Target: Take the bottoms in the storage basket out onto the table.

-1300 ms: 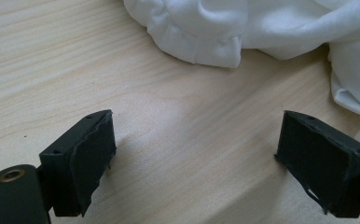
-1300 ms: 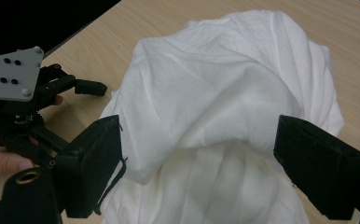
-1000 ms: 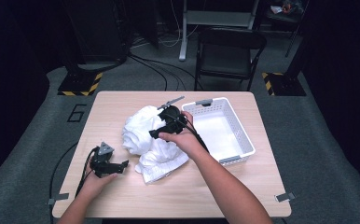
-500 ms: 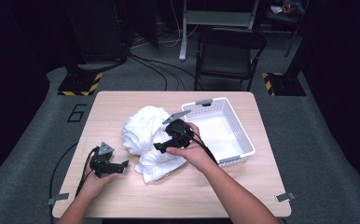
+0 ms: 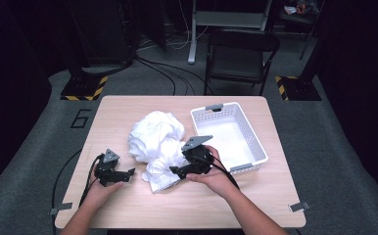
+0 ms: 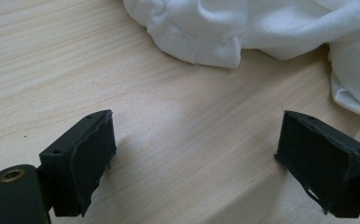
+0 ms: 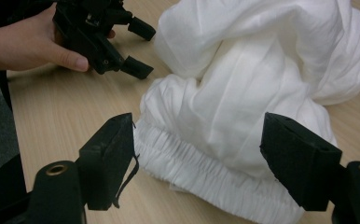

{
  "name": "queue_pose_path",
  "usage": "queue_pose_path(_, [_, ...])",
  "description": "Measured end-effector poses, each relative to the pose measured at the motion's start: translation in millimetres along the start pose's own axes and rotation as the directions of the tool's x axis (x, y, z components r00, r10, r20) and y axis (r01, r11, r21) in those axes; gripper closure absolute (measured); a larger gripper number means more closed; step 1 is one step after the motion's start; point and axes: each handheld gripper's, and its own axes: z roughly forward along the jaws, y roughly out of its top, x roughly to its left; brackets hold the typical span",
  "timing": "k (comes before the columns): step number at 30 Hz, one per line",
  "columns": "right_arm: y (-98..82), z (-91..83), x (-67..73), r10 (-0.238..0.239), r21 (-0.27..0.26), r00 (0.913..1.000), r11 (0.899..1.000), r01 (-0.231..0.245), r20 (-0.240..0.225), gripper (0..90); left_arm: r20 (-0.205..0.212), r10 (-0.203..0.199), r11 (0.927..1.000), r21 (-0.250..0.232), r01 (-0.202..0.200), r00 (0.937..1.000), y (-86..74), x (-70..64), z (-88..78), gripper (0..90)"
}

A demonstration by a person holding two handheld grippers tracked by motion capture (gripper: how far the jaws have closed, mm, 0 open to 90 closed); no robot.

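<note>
Right gripper view has my right gripper [image 7: 199, 161] with jaws spread over the gathered hem of the white cloth [image 7: 243, 93] heaped mid-table beside the basket [image 5: 248, 142]; I judge grasping comes next, needing a slight descent, while my left gripper [image 6: 215, 154] waits unclenched over bare wood.

One white cloth [image 5: 155, 142] lies crumpled at mid-frame on one wooden table [image 5: 128, 110], with one white basket [image 5: 255, 142] to its right. Two grippers show at lower centre: the left gripper [image 5: 129, 173] and the right gripper [image 5: 173, 171]. One black chair [image 5: 238, 54] stands at the upper middle.
</note>
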Motion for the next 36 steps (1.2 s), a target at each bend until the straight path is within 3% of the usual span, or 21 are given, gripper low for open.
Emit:
queue_pose_path(4, [-20.2,-1.3,4.4,-0.032,0.001,0.9995,0.999,0.032,0.005,25.4,-0.002,0.001,1.0000,-0.002,-0.001,1.0000,0.0,0.0,0.1,11.0])
queue_pose_path(16, [-55.8,4.2,11.9,-0.043,0.005,0.9989,0.999,0.043,-0.020,26.1,-0.002,0.001,1.0000,-0.001,-0.001,1.0000,0.0,0.0,0.1,11.0])
queue_pose_path(28, [-75.6,12.4,11.5,-0.059,-0.007,0.9977,0.998,0.059,-0.033,26.9,-0.001,0.001,1.0000,-0.001,-0.001,1.0000,0.0,0.0,0.0,11.0])
queue_pose_path(36, [-87.5,25.6,15.0,-0.072,0.040,0.9967,0.996,0.074,-0.038,27.7,-0.001,0.001,1.0000,-0.002,-0.001,1.0000,0.0,0.0,0.1,11.0])
